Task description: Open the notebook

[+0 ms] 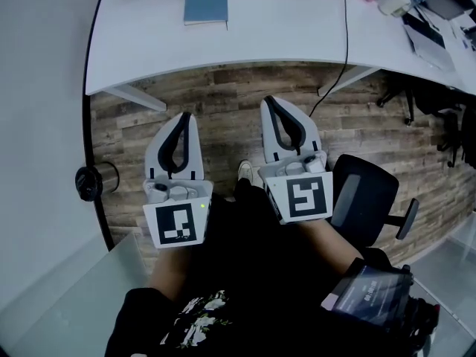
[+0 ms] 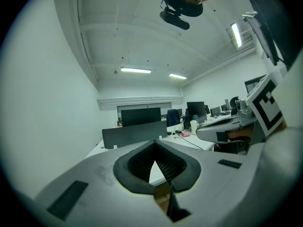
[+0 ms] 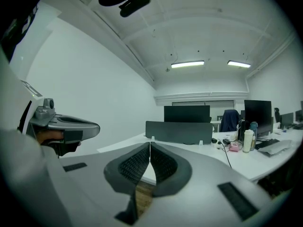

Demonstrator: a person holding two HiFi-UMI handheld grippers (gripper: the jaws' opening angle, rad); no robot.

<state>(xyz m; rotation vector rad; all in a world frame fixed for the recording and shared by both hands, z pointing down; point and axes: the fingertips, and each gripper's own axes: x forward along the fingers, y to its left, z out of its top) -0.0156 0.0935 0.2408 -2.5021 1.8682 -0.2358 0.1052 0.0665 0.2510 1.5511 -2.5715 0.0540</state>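
The notebook [image 1: 206,3] is shut, teal-blue cover up. It's lying flat on the white desk [image 1: 282,21], towards the far side in the head view and a bit left of centre. Nothing's touching it. A black cable [image 1: 346,21] runs across the desk well off to its right. Further right there's a cluttered corner with a white container [image 1: 394,1] and what looks like a laptop [image 1: 428,39].

Both grippers are well short of the desk. They're held side by side over the wood floor [image 1: 223,95] in front of the person's lap, noses pointing towards the desk.

The left gripper [image 1: 185,116] has its jaws squeezed together at the tips with nothing between them. In its own view the two dark ribbed pads [image 2: 141,164] meet in a point, and only desk edge and floor show through the little gap below.

Same deal with the right gripper [image 1: 269,100]. Its jaws are closed tip to tip and empty, with its pads [image 3: 134,164] touching at the front.

A shoe [image 1: 245,172] pokes out on the floor between the two grippers, and a black office chair [image 1: 364,199] sits just to the right of the right one. Looking along the jaws, the gripper views show a grey divider panel [image 3: 179,132] and dark monitors [image 3: 187,113] on the far side of the desk.
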